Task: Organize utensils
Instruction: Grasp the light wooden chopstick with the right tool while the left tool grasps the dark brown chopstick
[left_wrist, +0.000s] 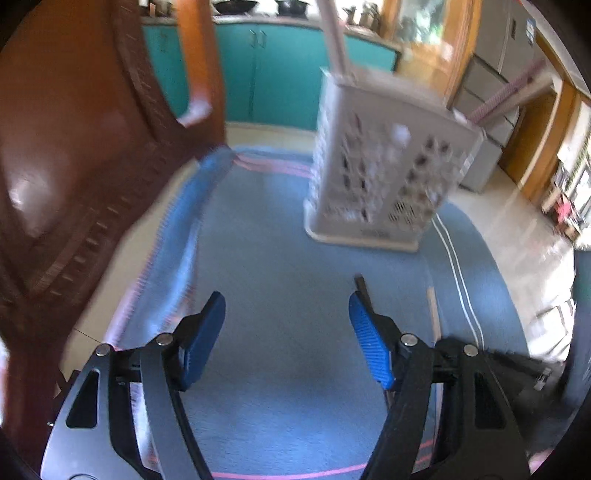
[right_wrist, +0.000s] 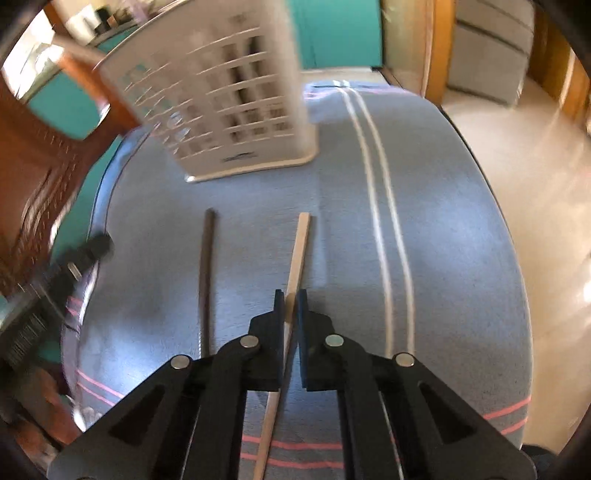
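A white perforated utensil holder stands upright at the far side of a blue cloth; the left wrist view shows the holder with pale sticks rising from its top. Two chopsticks lie on the cloth, side by side. My right gripper is shut on the light wooden chopstick, gripping it near its middle. The dark chopstick lies free to its left. My left gripper hovers open over bare cloth, nothing between its blue pads, with the dark chopstick just behind its right finger.
A dark wooden chair stands close on the left of the table. The round table edge drops to a pale tiled floor on the right. Teal cabinets line the back wall.
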